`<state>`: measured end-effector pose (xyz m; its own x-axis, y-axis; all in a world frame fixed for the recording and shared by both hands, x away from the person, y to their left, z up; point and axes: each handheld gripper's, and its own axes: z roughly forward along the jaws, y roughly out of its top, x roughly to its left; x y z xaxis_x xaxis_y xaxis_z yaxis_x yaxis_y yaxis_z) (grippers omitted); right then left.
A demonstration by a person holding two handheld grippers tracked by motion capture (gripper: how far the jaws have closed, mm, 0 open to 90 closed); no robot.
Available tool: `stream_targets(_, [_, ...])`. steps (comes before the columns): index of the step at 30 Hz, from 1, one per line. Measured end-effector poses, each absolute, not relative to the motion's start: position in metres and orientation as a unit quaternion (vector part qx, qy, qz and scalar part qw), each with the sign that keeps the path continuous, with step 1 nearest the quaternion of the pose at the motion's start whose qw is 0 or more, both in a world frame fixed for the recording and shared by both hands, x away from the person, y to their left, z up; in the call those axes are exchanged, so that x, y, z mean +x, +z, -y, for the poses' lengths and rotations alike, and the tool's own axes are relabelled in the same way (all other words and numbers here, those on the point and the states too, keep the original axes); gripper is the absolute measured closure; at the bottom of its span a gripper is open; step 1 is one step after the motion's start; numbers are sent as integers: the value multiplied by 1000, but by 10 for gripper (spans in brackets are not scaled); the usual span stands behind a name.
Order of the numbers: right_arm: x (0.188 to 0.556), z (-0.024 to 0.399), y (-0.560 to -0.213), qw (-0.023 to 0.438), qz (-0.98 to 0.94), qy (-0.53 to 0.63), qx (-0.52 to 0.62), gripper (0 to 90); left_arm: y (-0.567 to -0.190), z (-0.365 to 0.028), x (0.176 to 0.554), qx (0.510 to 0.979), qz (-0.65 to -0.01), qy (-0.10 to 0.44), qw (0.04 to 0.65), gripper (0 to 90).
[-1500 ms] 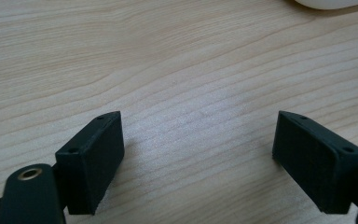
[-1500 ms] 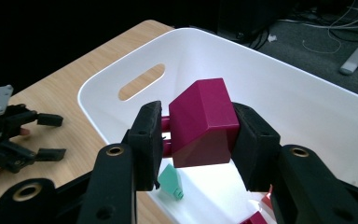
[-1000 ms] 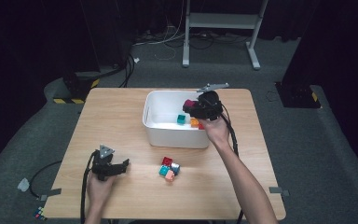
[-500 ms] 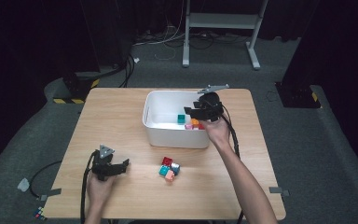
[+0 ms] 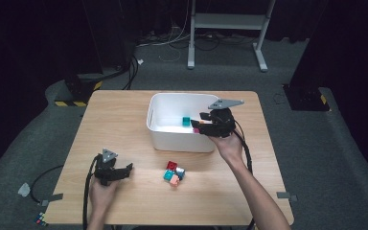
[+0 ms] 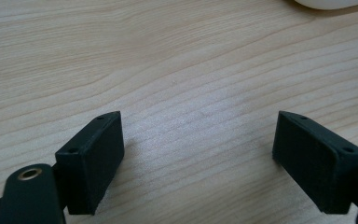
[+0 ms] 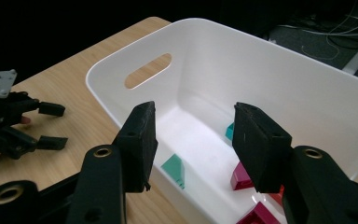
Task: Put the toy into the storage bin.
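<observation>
Shifted slightly above the white bin's [image 5: 172, 136] right end, right tool [image 5: 202, 126] with jaws just opened, parted, nothing between them. Inside, by the right gripper view: two teal blocks [image 7: 175, 169], two magenta [image 7: 242, 178], one orange sliver. Four blocks [image 5: 174, 173] clustered near bench's [image 5: 124, 120] front edge; left tool [image 5: 124, 171] wide apart, empty, near front-left corner.

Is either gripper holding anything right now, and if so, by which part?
Nothing is held. The right gripper hangs open over the white plastic bin; the left gripper is open over the wooden table.
</observation>
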<state>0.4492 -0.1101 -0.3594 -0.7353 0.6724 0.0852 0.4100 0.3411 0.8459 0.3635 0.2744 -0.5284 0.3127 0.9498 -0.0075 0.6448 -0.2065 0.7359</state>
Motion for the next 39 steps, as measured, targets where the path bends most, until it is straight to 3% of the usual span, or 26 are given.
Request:
stream_targets(25, [381,105,-440,127,-836,437,306,467,-528,-274,363,741,-538,233,327,166])
stream_targets(39, [371,86,-489,77,-848,420,313,461,-528,-274,363,741,-538,233,327,166])
